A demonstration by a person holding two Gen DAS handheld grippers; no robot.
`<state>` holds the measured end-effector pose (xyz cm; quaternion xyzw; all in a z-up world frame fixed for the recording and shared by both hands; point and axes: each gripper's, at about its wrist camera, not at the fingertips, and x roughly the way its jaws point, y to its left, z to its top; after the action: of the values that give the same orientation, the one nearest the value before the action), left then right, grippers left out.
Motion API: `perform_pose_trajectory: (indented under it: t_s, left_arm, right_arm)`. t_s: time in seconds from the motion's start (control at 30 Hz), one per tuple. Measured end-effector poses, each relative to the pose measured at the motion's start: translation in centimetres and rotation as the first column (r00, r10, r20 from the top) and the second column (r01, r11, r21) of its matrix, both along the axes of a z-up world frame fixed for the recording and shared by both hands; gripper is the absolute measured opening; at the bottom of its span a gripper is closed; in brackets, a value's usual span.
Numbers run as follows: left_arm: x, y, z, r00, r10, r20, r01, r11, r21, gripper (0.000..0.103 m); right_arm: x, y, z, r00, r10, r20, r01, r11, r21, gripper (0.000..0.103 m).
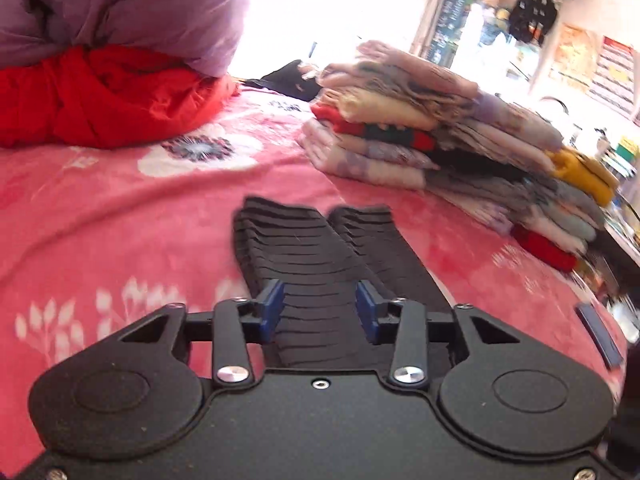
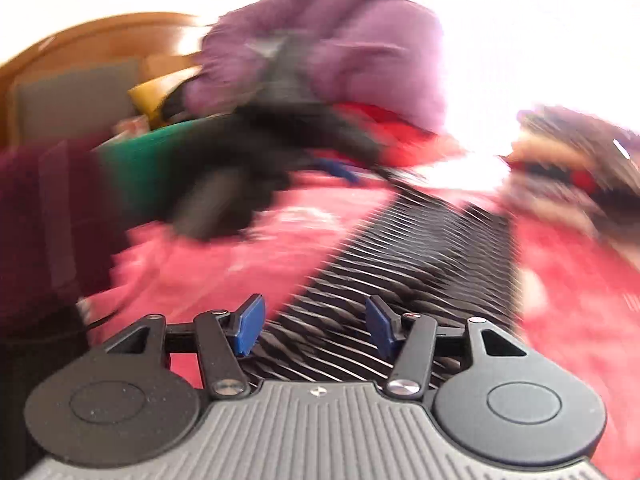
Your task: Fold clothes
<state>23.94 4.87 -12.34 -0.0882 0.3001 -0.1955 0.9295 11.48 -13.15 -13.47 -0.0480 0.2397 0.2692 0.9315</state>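
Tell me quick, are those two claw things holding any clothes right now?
Left gripper: jaws slightly apart, nothing between them, over the pink blanket.
Right gripper: picture blurred, jaws seem apart, nothing visibly held.

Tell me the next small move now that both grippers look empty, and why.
Probably steer the left gripper toward the red garment bunched under the purple jacket. It lies unfolded, the folded stack sits apart, and nothing shows between either gripper's fingers, the right gripper included.
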Motion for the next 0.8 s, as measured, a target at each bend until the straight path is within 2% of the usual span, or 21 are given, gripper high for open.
perform_pose_trajectory:
  t_s: [0.1,0.2,0.27,0.3,0.37,0.43,0.5,0.57,0.6,0.7,0.8]
  left_arm:
    - [-4.3,-1.2,-0.1,1.000,-0.024,-0.012,0.025,1.000,0.014,0.028]
    - [-7.3,-2.3,-0.9,0.999,-0.046,-0.021,0.047,0.997,0.065,0.025]
    - [-7.9,-3.1,-2.3,0.997,-0.056,-0.044,0.061,0.991,0.121,0.024]
    - [-7.9,-3.7,-3.4,0.996,-0.056,-0.066,0.068,0.981,0.183,0.024]
    - [-7.9,-4.1,-4.7,0.996,-0.041,-0.077,0.059,0.970,0.237,0.024]
    - [-8.7,-3.3,-3.5,0.998,-0.023,-0.054,0.033,0.980,0.198,0.024]
    - [-9.7,-2.1,-2.5,0.999,0.034,-0.040,-0.029,0.993,0.118,0.026]
    - [-10.3,-0.7,-2.7,0.992,0.092,-0.089,-0.091,0.996,0.020,0.039]
    - [-10.4,-0.1,-3.2,0.985,0.114,-0.128,-0.117,0.993,-0.017,0.052]
    - [-10.8,1.5,-4.5,0.956,0.161,-0.244,-0.198,0.971,-0.137,0.052]
    - [-11.2,3.3,-5.7,0.921,0.171,-0.350,-0.283,0.912,-0.298,0.056]
  right_arm:
    - [0.6,-5.8,0.6,0.984,-0.155,-0.082,0.163,0.982,0.094,0.053]
    - [0.1,-10.7,0.0,0.956,-0.242,-0.165,0.272,0.942,0.194,0.053]
    - [-0.5,-13.4,-0.9,0.935,-0.280,-0.219,0.331,0.909,0.252,0.053]
    - [-0.3,-14.1,-1.7,0.924,-0.289,-0.251,0.354,0.896,0.268,0.051]
    - [0.0,-15.3,-3.5,0.899,-0.300,-0.319,0.395,0.871,0.293,0.048]
    - [0.3,-15.9,-5.0,0.874,-0.297,-0.385,0.427,0.848,0.315,0.048]
    - [0.5,-16.1,-6.2,0.856,-0.274,-0.438,0.445,0.822,0.356,0.048]
    - [0.3,-16.2,-6.9,0.852,-0.262,-0.453,0.450,0.808,0.381,0.048]
    - [0.2,-16.4,-7.1,0.852,-0.247,-0.461,0.449,0.798,0.402,0.049]
    - [0.0,-17.0,-7.9,0.843,-0.189,-0.504,0.458,0.744,0.487,0.053]
    - [0.2,-17.8,-9.0,0.829,-0.133,-0.544,0.482,0.662,0.574,0.057]
